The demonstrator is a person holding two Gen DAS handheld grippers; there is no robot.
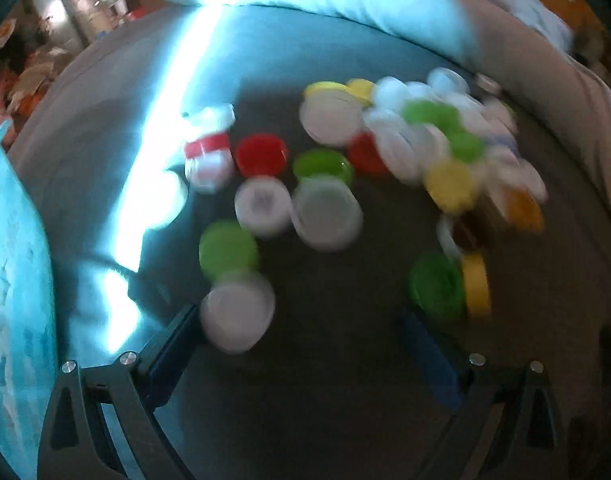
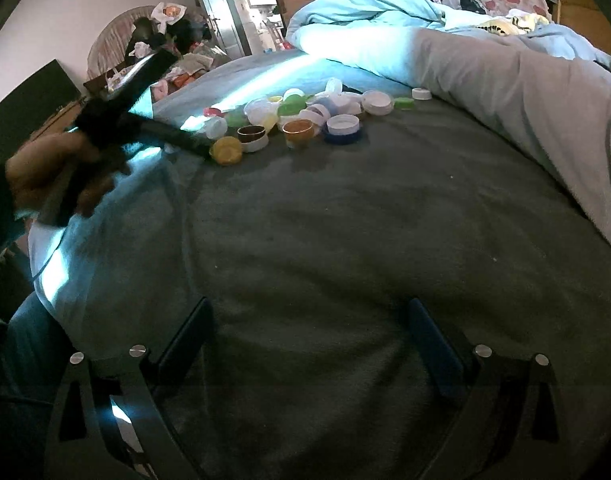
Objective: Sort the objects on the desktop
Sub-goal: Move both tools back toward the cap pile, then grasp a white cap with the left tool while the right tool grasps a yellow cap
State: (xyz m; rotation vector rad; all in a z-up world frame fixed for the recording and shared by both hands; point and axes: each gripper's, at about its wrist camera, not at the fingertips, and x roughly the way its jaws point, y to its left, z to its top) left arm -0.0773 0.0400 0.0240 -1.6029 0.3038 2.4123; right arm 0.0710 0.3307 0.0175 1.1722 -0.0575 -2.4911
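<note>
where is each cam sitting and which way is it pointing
Left wrist: on the left gripper, low over the bottle caps on the grey blanket; both its open fingers show.
Right wrist: on the right gripper, further back, facing the caps and blue duvet; its open fingers and the person's left hand show.
Shared: the caps and blanket.

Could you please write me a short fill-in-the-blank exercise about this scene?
1. The bottle caps lie scattered on a grey ____.
2. Both the left gripper and the right gripper have fingers spread ____, holding nothing.
3. Past the caps lies a rumpled light ____ duvet.
4. In the right wrist view, the cap nearest the left gripper's tip is ____.

Missing words: blanket; open; blue; yellow
</note>
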